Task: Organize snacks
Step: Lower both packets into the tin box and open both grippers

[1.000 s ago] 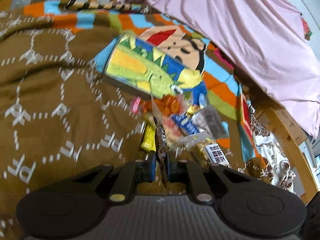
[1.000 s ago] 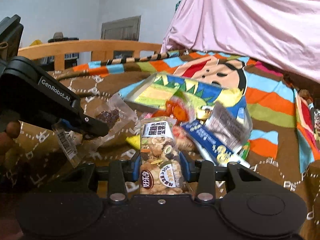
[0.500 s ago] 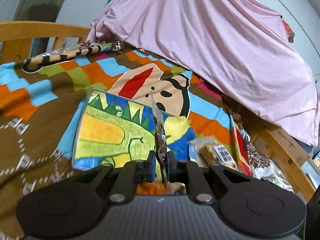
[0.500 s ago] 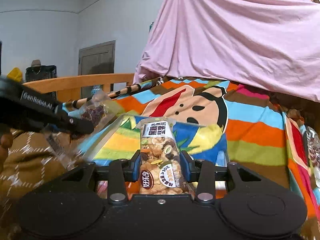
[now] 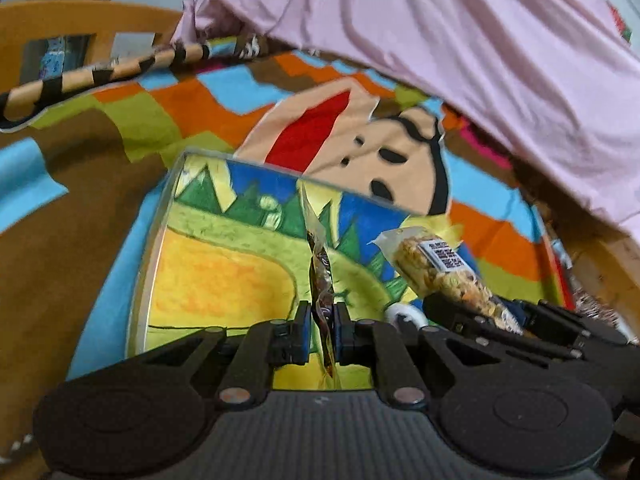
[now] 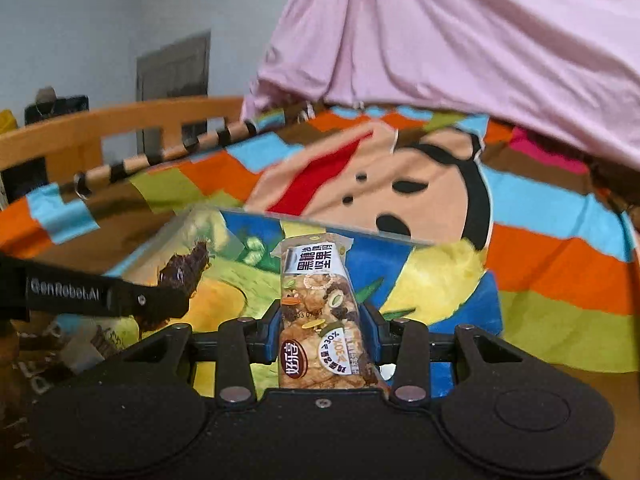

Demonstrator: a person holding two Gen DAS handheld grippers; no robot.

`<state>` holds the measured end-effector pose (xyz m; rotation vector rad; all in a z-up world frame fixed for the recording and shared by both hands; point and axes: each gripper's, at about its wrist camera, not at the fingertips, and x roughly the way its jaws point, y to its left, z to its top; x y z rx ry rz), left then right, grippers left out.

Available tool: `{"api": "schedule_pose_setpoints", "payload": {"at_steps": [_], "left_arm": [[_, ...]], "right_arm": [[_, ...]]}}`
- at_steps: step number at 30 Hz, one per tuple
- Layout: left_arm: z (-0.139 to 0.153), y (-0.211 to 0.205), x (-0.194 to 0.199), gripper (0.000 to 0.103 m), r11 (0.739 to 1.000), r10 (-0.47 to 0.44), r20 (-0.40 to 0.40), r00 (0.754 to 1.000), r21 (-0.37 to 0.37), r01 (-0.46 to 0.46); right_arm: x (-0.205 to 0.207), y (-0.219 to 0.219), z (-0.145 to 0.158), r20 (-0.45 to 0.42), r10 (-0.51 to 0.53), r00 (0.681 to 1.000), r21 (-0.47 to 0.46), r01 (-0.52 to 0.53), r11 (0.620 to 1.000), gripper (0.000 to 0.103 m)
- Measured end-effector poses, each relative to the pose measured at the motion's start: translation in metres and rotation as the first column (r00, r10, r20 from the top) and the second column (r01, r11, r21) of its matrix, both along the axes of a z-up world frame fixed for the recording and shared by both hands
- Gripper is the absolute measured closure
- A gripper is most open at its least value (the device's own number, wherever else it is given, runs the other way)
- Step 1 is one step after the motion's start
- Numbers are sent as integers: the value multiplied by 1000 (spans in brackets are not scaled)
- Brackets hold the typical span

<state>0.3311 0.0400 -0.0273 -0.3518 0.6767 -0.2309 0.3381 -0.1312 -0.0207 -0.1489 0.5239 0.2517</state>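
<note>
- Both grippers have lifted away from the snack pile that filled the lower middle of both views a second ago, and now hang over the shallow clear box with the green-and-yellow cartoon print [image 5: 224,272], which fills the centre of each frame.
- Left gripper [image 5: 322,330], lower centre of its view, is clamped on a thin clear packet of dark snack [image 5: 320,276], seen edge-on and standing up between the blue pads.
- Right gripper [image 6: 322,336] is clamped on a clear nut-and-cracker bar with a white label [image 6: 320,312], held upright; the same bar shows at centre right in the left view.
- Progress, as I judge it: early. Two snacks are picked and carried to the box, neither released, and the rest of the pile is out of view now.
- Contents of the box: what shows of its floor looks bare, though the grippers hide its near end.
- Beneath it lies the striped cartoon-face blanket [image 6: 560,280]; a pink sheet [image 5: 460,40] drapes across the upper right.
</note>
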Motion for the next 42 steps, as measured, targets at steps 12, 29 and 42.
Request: {"api": "schedule_pose_setpoints", "payload": {"at_steps": [12,29,42], "left_arm": [[-34,9,12,91,1000,22,-84,996,-8,-22],[11,10,-31,22,998,51,58,997,27,-53],[61,-1,-117,1,991,83,259,962,84,-108]], "right_arm": [[24,10,-23,-75,-34,997,-90,28,996,60],[-17,-7,24,63,-27,998,8,26,1000,14],[-100,-41,72,202,-32,979,105,10,994,1]]}}
